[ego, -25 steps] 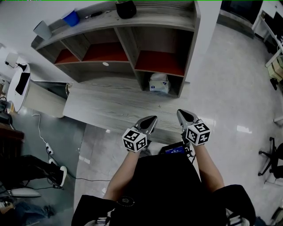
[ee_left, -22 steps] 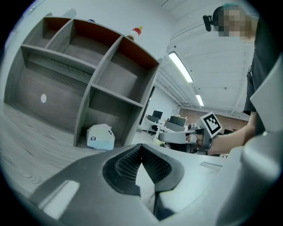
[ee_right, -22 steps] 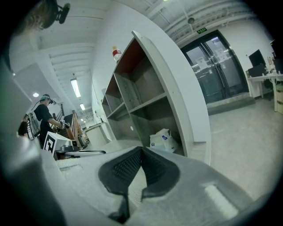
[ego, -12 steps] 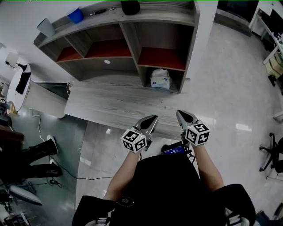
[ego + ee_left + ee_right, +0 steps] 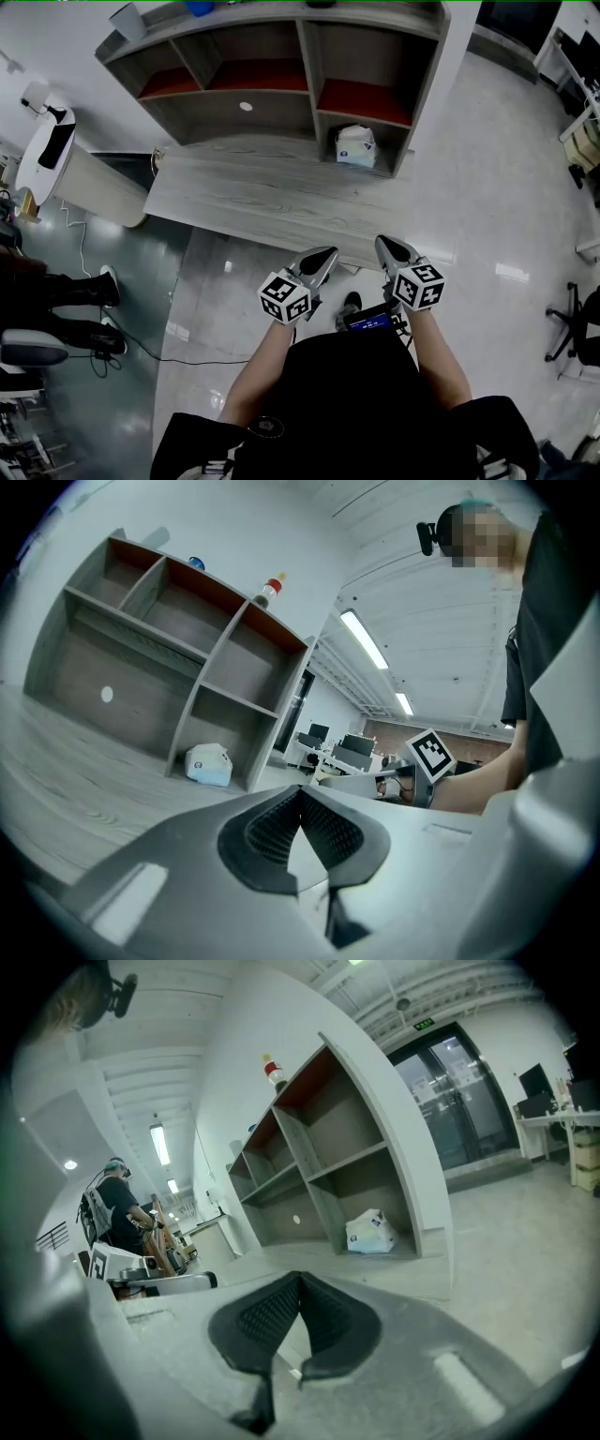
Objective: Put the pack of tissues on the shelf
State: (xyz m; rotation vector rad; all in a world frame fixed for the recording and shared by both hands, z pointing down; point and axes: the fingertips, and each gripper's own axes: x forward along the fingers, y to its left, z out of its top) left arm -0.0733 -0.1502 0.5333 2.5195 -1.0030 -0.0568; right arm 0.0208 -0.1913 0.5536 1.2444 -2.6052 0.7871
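Note:
The pack of tissues [image 5: 356,146], white with blue print, lies in the lower right compartment of the grey wooden shelf unit [image 5: 281,28]. It also shows in the left gripper view as the pack of tissues [image 5: 208,764] and in the right gripper view as the pack of tissues [image 5: 371,1232]. Both grippers hang well back from the desk, close to my body. My left gripper [image 5: 322,259] is shut with nothing in it, jaws touching. My right gripper [image 5: 389,247] is shut and empty too.
A long grey wooden desk [image 5: 244,202] runs in front of the shelf. A bottle [image 5: 269,590] and a blue cup stand on the shelf top. A person's legs [image 5: 56,291] are at the left, office chairs [image 5: 577,328] at the right. A cable [image 5: 131,342] trails on the glossy floor.
The view has slid back from the shelf: shelf and desk sit higher in the head view now. Both grippers stay shut in the same place before my body.

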